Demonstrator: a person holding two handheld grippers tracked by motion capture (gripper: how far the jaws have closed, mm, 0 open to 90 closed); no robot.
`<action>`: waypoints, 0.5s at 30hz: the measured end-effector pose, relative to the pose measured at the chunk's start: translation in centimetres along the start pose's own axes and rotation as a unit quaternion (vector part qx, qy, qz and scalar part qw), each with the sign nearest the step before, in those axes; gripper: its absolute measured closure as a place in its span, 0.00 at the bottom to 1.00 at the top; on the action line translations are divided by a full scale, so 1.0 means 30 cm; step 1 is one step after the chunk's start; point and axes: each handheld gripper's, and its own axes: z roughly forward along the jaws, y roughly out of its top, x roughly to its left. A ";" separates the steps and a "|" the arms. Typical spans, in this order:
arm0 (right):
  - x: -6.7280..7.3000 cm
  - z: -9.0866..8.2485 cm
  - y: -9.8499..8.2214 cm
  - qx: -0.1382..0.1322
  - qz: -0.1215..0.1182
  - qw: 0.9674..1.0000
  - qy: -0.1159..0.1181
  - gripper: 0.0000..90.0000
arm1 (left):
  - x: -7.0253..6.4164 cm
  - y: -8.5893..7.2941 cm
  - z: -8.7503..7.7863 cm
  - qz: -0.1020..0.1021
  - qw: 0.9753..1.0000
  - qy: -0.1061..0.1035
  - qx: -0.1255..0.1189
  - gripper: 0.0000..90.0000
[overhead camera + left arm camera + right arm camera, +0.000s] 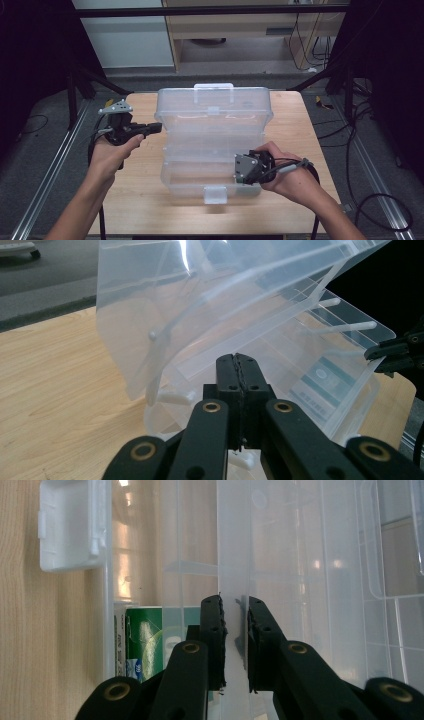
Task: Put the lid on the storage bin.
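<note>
Table (pixel 140 205) in the high view carried a clear plastic box (pixel 212 150) with its lid (pixel 214 111) raised, the left gripper (pixel 156 127) just off the box's left side and the right gripper (pixel 239 172) inside its right front corner. In the left gripper view the jaws were pressed together on nothing, the box (pixel 240 320) just ahead of the tips. In the right gripper view the jaws were clamped on a translucent inner tray wall (pixel 233 555), with a white latch (pixel 70 525) up left of them.

The table (pixel 140 200) is made of light wood. A clear plastic box (pixel 200 175) sits on the table's middle, with its lid open.
</note>
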 end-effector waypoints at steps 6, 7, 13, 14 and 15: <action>0.014 0.002 0.001 0.002 -0.004 1.000 0.007 0.89 | -0.012 -0.021 -0.008 -0.003 1.000 -0.007 0.002 1.00; 0.016 0.002 0.001 0.003 -0.005 1.000 0.007 0.89 | -0.012 -0.021 -0.008 -0.003 1.000 -0.007 0.002 1.00; 0.026 0.003 -0.002 0.004 -0.002 1.000 0.011 0.90 | -0.023 -0.039 -0.013 0.002 1.000 -0.007 0.010 1.00; 0.028 0.003 -0.002 0.004 -0.003 1.000 0.011 0.90 | -0.025 -0.043 -0.015 0.002 1.000 -0.008 0.011 1.00; 0.031 0.004 -0.003 0.003 -0.004 1.000 0.013 0.90 | -0.026 -0.047 -0.016 0.003 1.000 -0.008 0.012 1.00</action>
